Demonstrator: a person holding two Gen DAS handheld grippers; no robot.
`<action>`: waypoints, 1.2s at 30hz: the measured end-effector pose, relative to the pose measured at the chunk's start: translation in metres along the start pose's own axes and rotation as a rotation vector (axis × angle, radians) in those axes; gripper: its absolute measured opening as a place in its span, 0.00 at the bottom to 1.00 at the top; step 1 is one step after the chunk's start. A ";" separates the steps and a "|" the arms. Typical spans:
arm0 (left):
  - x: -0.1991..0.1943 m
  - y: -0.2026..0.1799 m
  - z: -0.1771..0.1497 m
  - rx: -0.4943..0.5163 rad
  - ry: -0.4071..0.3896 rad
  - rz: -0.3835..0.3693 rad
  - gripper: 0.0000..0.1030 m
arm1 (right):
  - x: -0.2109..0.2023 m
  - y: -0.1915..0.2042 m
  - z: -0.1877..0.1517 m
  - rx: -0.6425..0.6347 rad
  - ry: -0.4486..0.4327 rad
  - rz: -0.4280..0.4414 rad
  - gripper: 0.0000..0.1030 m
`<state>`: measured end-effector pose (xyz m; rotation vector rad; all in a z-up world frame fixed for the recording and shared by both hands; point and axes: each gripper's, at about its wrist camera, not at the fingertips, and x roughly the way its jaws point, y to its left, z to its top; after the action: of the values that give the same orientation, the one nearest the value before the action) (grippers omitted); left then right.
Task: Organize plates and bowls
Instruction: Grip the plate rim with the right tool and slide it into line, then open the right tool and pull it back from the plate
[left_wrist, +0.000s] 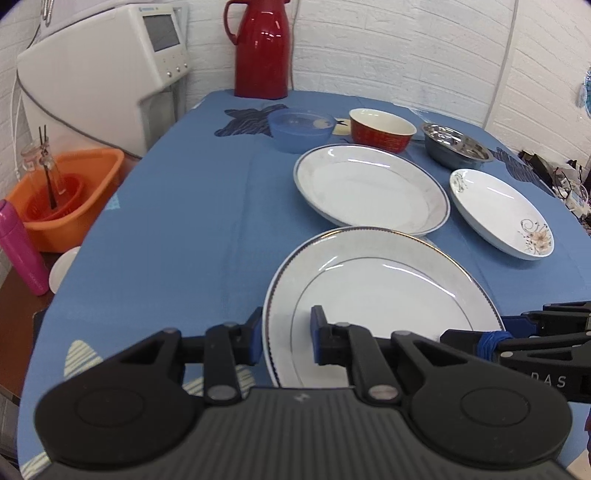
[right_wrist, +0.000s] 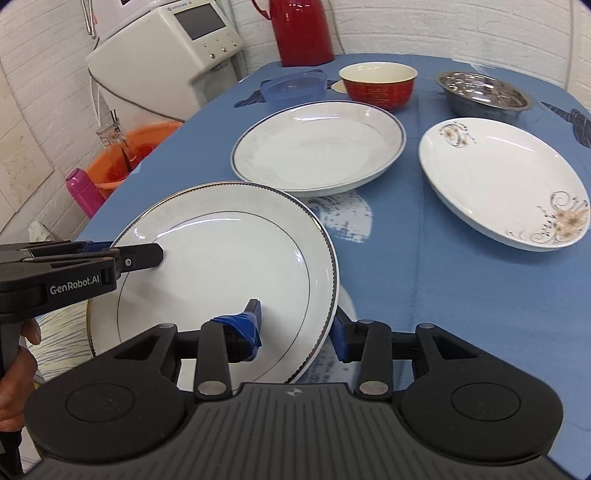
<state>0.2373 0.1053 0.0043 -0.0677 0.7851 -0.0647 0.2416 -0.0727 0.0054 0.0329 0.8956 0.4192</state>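
Both grippers straddle the rim of the same white flat plate with the beaded gold edge, one finger above, one below. Left gripper has the plate's left rim, right gripper the near-right rim. Both sets of jaws are spread wider than the rim is thick, with a gap visible, so neither is clamped yet. The plate sits at the near edge of the blue-clothed bench, tilted up slightly on its right side. I can't tell what is propping it.

Risks:
- Glazed rim with narrow pads: if only one side closes, or the lift starts before both bite, the plate pivots and slides out.
- Uneven lift between the two hands would twist it against the pads.
- Its far edge touches or overlaps the white deep plate with the blue-grey rim; pushing forward would knock that one.

Room: the bench is open to the left of the plates, with cloth bare up to the edge. The right is tighter, with the white floral-print dish nearby. The blue plastic bowl, red ceramic bowl and steel bowl line the back. The stacking target is likely the deep plate just ahead, so it's a short travel; lift clear before moving.
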 end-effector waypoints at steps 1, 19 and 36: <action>0.002 -0.007 0.001 0.008 0.003 -0.012 0.10 | -0.004 -0.006 -0.002 0.006 -0.003 -0.011 0.24; 0.037 -0.081 -0.001 0.057 0.024 -0.116 0.14 | -0.030 -0.072 -0.021 0.068 -0.070 -0.092 0.27; -0.028 -0.085 0.011 0.096 -0.198 0.006 0.86 | -0.091 -0.084 -0.042 0.339 -0.298 -0.387 0.28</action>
<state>0.2222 0.0229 0.0394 0.0191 0.5833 -0.0883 0.1882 -0.1890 0.0303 0.2238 0.6494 -0.1006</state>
